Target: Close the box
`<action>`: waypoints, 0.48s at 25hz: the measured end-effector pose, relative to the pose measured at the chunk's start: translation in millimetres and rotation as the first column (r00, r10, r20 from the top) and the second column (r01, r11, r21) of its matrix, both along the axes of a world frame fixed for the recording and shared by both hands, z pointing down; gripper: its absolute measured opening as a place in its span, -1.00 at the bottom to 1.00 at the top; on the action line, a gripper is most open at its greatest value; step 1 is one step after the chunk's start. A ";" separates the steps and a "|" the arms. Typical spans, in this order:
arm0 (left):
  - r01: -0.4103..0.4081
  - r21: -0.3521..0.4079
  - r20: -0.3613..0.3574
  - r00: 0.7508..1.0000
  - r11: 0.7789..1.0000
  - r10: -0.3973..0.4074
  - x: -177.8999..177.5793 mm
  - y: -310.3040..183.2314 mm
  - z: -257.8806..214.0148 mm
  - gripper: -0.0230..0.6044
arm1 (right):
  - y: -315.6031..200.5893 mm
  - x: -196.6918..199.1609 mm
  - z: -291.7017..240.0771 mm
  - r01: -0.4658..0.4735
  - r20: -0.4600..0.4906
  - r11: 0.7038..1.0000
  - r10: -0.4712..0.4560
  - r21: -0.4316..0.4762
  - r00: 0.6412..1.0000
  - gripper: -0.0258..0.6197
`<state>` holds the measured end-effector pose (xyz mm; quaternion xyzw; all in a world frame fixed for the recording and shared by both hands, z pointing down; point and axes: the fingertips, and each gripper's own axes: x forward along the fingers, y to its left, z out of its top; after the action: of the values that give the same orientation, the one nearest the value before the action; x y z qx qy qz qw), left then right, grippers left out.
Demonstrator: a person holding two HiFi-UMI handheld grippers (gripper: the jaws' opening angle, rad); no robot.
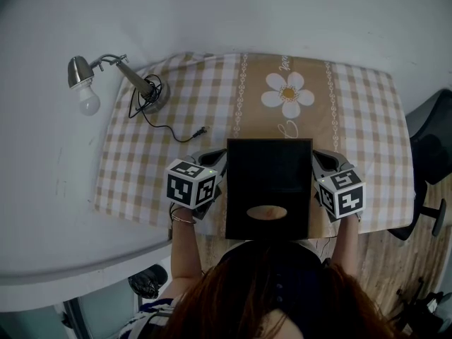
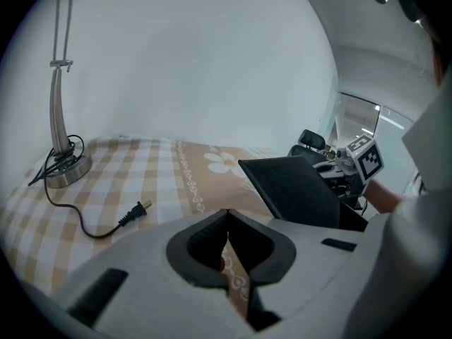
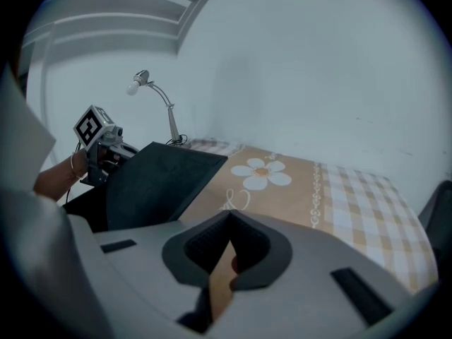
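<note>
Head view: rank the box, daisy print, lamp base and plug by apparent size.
1. box
2. daisy print
3. lamp base
4. plug
All sit on one table, so nearness changes little.

Head view: looks steeply down from above the person's head, the farthest camera, taking in the whole beige-and-white checked tabletop (image 1: 141, 168).
Left claw view: rides on the left claw (image 2: 227, 214), low and close over the cloth, facing along its jaws toward the pale wall (image 2: 198, 69); the black rectangular box (image 2: 293, 189) sits at its right.
Right claw view: rides on the right claw (image 3: 229, 221), equally low, facing the same wall, with the box at its left.
Shared: all three show the box, the white daisy print (image 1: 288, 94) and the silver gooseneck lamp (image 1: 116, 76); each claw view sees the other claw across the box.
</note>
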<state>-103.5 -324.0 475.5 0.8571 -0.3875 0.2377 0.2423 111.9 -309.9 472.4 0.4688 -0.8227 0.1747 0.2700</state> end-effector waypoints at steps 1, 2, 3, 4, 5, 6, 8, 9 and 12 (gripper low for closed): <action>0.001 0.005 0.006 1.000 1.000 -0.001 -0.1 0.2 -1.6 -0.84 | 0.2 0.7 -1.3 -0.005 -0.001 1.000 0.005 0.002 1.000 -0.87; 0.002 0.009 0.010 1.000 1.000 -0.002 -0.2 0.5 -3.0 -0.84 | 0.4 1.2 -2.5 -0.012 -0.001 1.000 0.012 0.004 1.000 -0.87; 0.002 0.013 0.013 1.000 1.000 -0.002 -0.4 0.8 -4.2 -0.84 | 0.7 1.7 -3.6 -0.020 -0.002 1.000 0.020 0.006 1.000 -0.87; 0.003 0.017 0.013 1.000 1.000 -0.004 -0.5 1.1 -5.3 -0.84 | 1.0 2.1 -4.7 -0.028 -0.002 1.000 0.028 0.009 1.000 -0.87; 0.005 0.020 0.010 1.000 1.000 -0.005 -0.6 1.5 -6.5 -0.84 | 1.4 2.4 -5.9 -0.035 -0.002 0.999 0.035 0.012 0.999 -0.87; 0.007 0.023 0.006 1.000 1.000 -0.008 -0.6 2.0 -7.8 -0.84 | 1.8 2.5 -7.3 -0.041 -0.001 0.999 0.041 0.015 0.999 -0.87; 0.010 0.030 -0.002 1.000 1.000 -0.010 -0.5 3.2 -11.0 -0.84 | 2.9 2.7 -10.0 -0.049 0.002 0.999 0.049 0.021 0.999 -0.87; 0.009 0.035 -0.004 1.000 0.999 -0.009 -0.3 3.8 -12.9 -0.84 | 3.6 3.0 -11.5 -0.053 0.002 0.998 0.053 0.025 0.999 -0.87; 0.010 0.053 -0.005 1.000 0.999 -0.010 -0.2 5.5 -19.3 -0.84 | 5.2 3.9 -16.7 -0.064 0.004 0.997 0.064 0.039 0.998 -0.87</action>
<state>-103.7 -318.5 456.3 0.8619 -0.3973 0.2242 0.2215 115.8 -304.8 455.6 0.4998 -0.8110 0.1677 0.2537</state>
